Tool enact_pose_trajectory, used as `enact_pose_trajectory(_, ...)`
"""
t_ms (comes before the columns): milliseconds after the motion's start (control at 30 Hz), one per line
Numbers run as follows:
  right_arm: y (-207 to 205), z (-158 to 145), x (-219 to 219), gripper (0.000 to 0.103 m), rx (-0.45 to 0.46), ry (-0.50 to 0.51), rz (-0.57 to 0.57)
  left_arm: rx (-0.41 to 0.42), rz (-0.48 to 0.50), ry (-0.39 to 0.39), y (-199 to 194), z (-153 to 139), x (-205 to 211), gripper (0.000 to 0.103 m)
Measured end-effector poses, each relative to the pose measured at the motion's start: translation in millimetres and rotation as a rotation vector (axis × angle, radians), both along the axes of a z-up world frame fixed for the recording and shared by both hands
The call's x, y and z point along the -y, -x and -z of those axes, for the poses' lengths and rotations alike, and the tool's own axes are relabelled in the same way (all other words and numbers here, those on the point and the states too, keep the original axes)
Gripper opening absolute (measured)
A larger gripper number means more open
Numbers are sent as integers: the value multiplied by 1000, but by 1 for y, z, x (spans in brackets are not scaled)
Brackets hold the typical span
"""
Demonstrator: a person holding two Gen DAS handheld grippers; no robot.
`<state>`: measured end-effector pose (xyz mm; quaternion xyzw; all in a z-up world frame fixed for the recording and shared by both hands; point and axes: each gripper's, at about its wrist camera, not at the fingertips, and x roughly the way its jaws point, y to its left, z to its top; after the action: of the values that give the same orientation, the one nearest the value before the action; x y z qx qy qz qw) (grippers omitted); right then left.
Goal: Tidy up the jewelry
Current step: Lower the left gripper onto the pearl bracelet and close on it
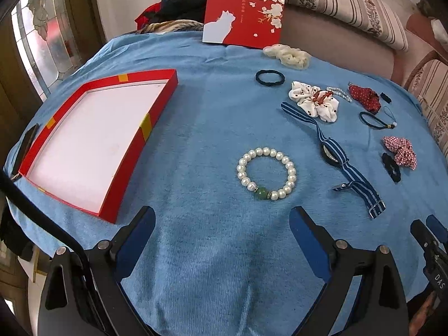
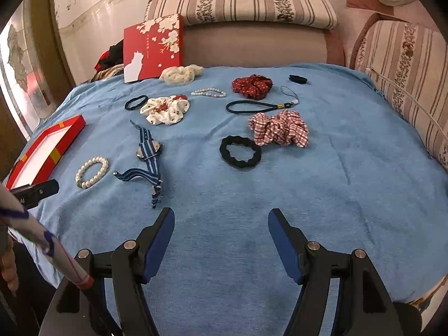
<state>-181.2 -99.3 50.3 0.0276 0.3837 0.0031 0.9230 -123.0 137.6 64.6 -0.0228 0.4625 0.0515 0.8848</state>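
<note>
A pearl bracelet with a green bead (image 1: 266,174) lies on the blue cloth (image 1: 212,117), just ahead of my open, empty left gripper (image 1: 222,218). The empty red tray (image 1: 92,140) lies to its left. A striped-strap watch (image 1: 334,154) lies to the right. My right gripper (image 2: 221,221) is open and empty over bare cloth, with a black scrunchie (image 2: 240,151) and a red checked scrunchie (image 2: 280,128) ahead. In the right wrist view the bracelet (image 2: 91,172), watch (image 2: 149,151) and tray (image 2: 44,154) lie at left.
Farther back lie a white dotted scrunchie (image 2: 165,110), a red dotted scrunchie (image 2: 252,85), a cream scrunchie (image 2: 182,74), a small pearl strand (image 2: 208,93), black hair ties (image 2: 135,102) and a dark cord loop (image 2: 252,107). A red box lid (image 2: 152,47) leans against the sofa (image 2: 252,42).
</note>
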Motion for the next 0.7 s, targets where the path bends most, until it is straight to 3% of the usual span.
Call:
enact_pose_trajectory(367,-12,0,-15,74,-19,31,-22,-18,32,30,-32,10,-3,96)
enact_pose_trajectory(700,-19,5,-18,74,-37,45,-31,-91,111,51,-63,36,8,71)
